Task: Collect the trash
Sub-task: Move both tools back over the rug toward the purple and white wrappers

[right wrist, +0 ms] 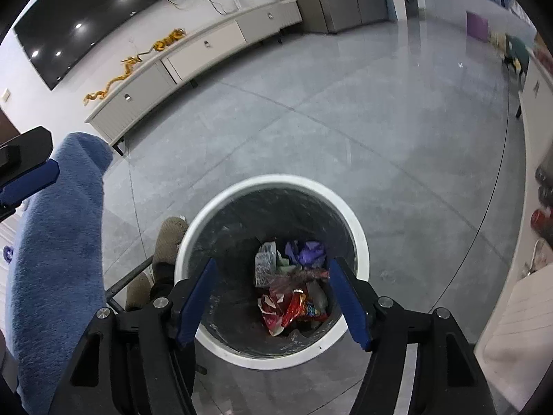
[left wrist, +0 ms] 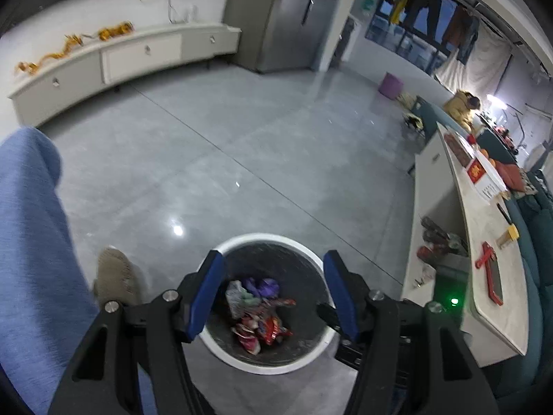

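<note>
Below, round white bin, crinkled glossy wrappers inside.

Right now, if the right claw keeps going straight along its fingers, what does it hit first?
Probably the wrapper pile inside the white bin. The open right claw frames the bin mouth with nothing between; depth is unclear.

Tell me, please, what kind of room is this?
Probably a home living room: a long low cabinet under a large dark wall screen, a teal sofa, and a white trash bin on grey tiles.
</note>
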`<state>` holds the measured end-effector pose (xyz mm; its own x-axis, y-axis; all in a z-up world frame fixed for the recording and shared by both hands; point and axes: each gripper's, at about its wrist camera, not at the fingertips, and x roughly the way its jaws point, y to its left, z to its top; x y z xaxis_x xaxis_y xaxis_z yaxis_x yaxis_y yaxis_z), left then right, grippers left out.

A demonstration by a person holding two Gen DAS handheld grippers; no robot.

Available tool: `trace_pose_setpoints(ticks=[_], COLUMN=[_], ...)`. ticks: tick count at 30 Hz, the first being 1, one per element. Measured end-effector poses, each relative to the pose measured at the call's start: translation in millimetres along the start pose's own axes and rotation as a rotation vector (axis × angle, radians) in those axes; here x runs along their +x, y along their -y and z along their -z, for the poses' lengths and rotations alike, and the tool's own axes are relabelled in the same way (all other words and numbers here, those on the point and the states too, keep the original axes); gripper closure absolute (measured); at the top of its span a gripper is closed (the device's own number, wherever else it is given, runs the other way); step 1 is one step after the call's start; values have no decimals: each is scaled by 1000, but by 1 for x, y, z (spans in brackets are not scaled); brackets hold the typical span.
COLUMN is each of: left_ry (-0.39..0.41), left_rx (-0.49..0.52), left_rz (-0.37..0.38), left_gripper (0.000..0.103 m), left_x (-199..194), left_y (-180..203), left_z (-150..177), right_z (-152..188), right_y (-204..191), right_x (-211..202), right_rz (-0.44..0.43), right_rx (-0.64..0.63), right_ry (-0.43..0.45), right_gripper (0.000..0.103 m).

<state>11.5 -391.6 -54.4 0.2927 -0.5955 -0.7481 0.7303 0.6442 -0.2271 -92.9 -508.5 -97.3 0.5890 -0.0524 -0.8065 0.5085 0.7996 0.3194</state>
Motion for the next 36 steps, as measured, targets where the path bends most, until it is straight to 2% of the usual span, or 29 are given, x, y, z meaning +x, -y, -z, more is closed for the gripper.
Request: trace_pose_setpoints(ticks=[7,14,22,31,36], left_ry=[118,225,342,488,524], left_rx=[-10,-79,-220,-358,-387], left_rz=[-119,-265,-441,-593,-643], left_gripper=[45,45,45,45,44], left_x=[-61,-135,-219,-308,-339], left_y=[-21,-69,-129,-177,-186], left_z=[11,40,82,144,169], right_z=[-4,5,17,40,55], right_y=[-46,-109,-186,-233,-255], right_x=[-37,-80,-126,-164,-180], right_rz=[17,12,-22,-38,-23], right_rx=[-116,-235,-405,-504,-553], right_ry=[87,192,292,394,439], right_gripper=[31,26,21,11,8])
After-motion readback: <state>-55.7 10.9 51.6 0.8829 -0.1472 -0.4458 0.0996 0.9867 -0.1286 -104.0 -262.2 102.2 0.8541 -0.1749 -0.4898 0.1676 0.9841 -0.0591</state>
